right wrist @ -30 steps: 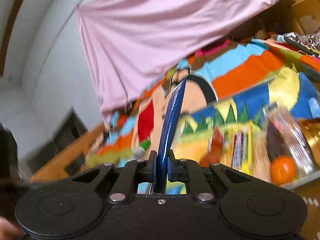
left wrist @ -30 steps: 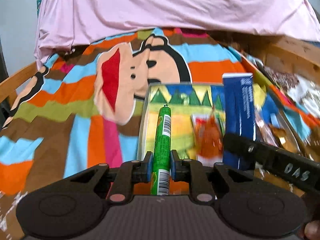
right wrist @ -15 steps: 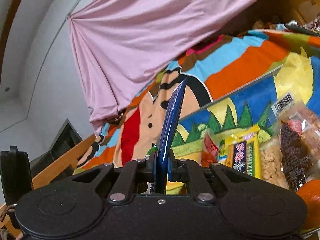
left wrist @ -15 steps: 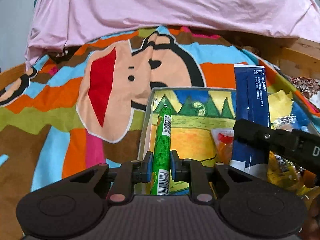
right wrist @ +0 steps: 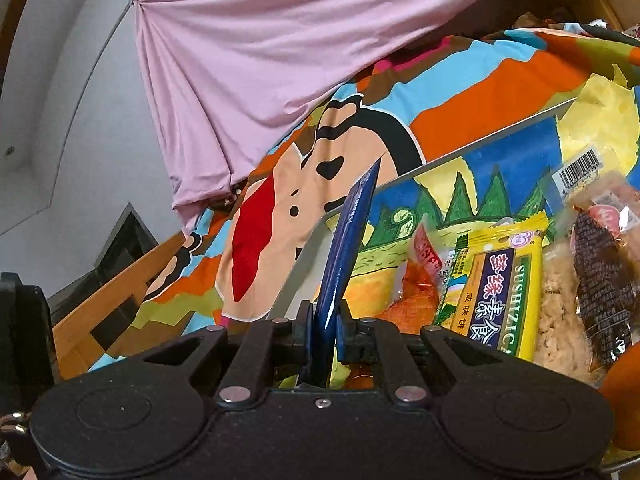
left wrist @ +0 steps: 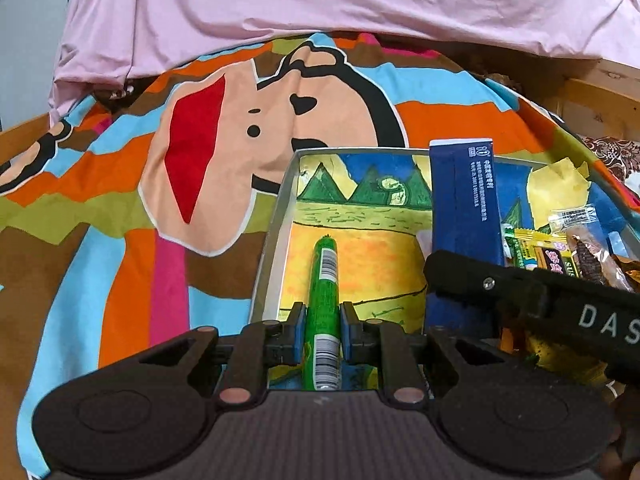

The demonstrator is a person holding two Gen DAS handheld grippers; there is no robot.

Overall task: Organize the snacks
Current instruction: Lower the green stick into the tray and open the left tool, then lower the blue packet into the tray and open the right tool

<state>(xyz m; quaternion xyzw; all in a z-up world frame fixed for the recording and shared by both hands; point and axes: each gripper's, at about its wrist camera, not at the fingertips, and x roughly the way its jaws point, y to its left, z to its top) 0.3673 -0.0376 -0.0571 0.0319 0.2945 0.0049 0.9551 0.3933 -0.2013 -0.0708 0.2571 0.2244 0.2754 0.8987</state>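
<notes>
**Stock entry: two snacks carried down to the tray, neither released**

Item 1. Your left gripper [left wrist: 321, 330] pinches the green sausage stick [left wrist: 322, 292] between its blue pads. A second ago the stick hung above the painted tray [left wrist: 276, 232]; now you have it low over the tray's bare yellow floor, close to the left wall. Whether it touches the floor cannot be told.

Item 2. Your right gripper [right wrist: 322, 332] is clamped on the flat blue packet [right wrist: 346, 248], held on edge and pointing up. In the left wrist view the blue packet [left wrist: 466, 208] stands over the tray's middle, between the sausage stick and the heap of wrapped snacks.

Item 3. Already lying in the tray's right part: the yellow snack pack [right wrist: 496, 280], an orange-red sachet [right wrist: 416, 280], a dark wrapped bar [right wrist: 600, 280] and pale crumbly biscuits [right wrist: 556, 320].

Item 4. Underneath: the striped cartoon blanket [left wrist: 120, 208], with a pink sheet [left wrist: 320, 0] draped behind.

Reading: both hands have come down and almost settled, so you appear to be at the placing step. The free left strip looks the likely slot for the stick; both items remain to be let go.
</notes>
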